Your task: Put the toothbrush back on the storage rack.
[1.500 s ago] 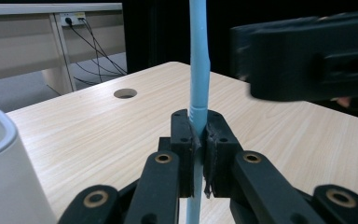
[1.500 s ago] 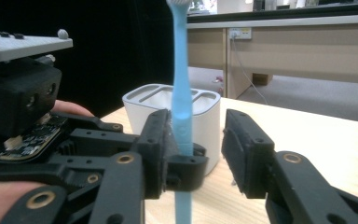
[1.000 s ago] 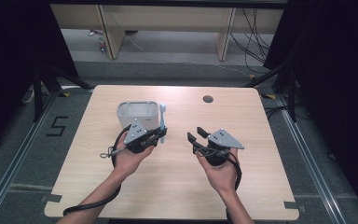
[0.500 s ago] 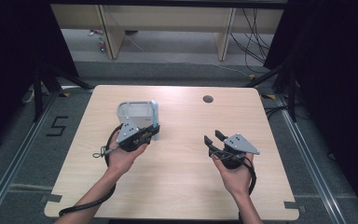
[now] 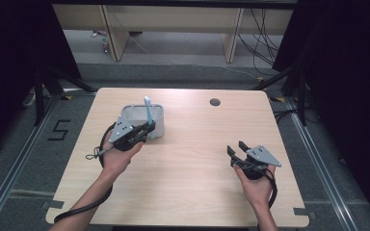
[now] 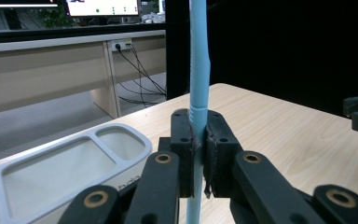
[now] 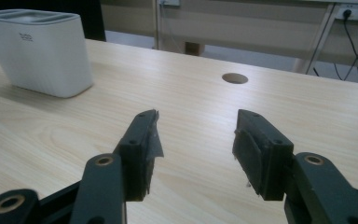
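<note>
My left gripper [image 5: 148, 130] is shut on a light blue toothbrush-like stick [image 5: 147, 109], which stands upright just in front of a white compartmented holder [image 5: 158, 126]. In the left gripper view the pads clamp the stick [image 6: 199, 70] at its lower part, and the holder's rim [image 6: 137, 136] lies to the left below the left gripper [image 6: 199, 154]. My right gripper [image 5: 236, 148] rests low over the table's right half. Its jaws have just been opening and nothing is between them. The right gripper [image 7: 196, 140] stands open and faces the holder [image 7: 42, 51] from far off.
A round cable hole [image 5: 215, 102] sits near the table's far edge, also in the right gripper view [image 7: 235, 78]. The wooden table [image 5: 192, 183] ends close behind both hands. Desks and cables stand beyond the far edge.
My right hand has moved to the right and nearer the table's front, sinking, with its jaws spreading wider. The left hand has shifted a little leftwards with the stick still clamped.
</note>
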Demonstrator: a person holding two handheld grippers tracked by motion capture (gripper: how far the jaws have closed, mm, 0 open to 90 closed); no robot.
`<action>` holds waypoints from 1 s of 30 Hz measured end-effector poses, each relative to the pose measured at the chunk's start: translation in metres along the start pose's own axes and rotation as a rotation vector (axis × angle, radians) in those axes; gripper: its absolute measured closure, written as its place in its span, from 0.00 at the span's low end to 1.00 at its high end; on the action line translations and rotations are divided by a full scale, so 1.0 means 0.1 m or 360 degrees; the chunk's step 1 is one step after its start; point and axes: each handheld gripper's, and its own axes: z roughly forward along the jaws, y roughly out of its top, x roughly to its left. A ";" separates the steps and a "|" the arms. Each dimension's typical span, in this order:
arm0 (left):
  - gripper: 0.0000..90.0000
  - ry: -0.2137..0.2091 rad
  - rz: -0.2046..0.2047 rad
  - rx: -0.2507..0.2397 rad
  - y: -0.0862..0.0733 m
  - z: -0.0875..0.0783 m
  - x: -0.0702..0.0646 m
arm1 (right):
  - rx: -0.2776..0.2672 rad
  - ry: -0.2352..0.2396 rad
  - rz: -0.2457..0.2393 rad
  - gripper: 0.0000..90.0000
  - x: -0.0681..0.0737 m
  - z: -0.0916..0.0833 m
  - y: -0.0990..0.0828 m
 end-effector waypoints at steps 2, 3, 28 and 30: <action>0.92 0.0006 -0.0001 -0.0003 0.01 -0.01 0.01 | -0.0024 -0.0005 -0.0046 0.55 -0.04 0.01 -0.01; 0.92 0.0015 0.0003 -0.0005 0.01 -0.01 0.03 | -0.0022 -0.0016 -0.0056 0.55 -0.06 0.00 -0.01; 0.92 0.0124 -0.0012 -0.0068 0.15 -0.13 0.27 | -0.0074 -0.0035 -0.0010 0.54 -0.08 0.01 -0.23; 0.92 0.0132 -0.0005 -0.0077 0.16 -0.13 0.30 | -0.0053 -0.0039 0.0017 0.54 -0.07 0.01 -0.25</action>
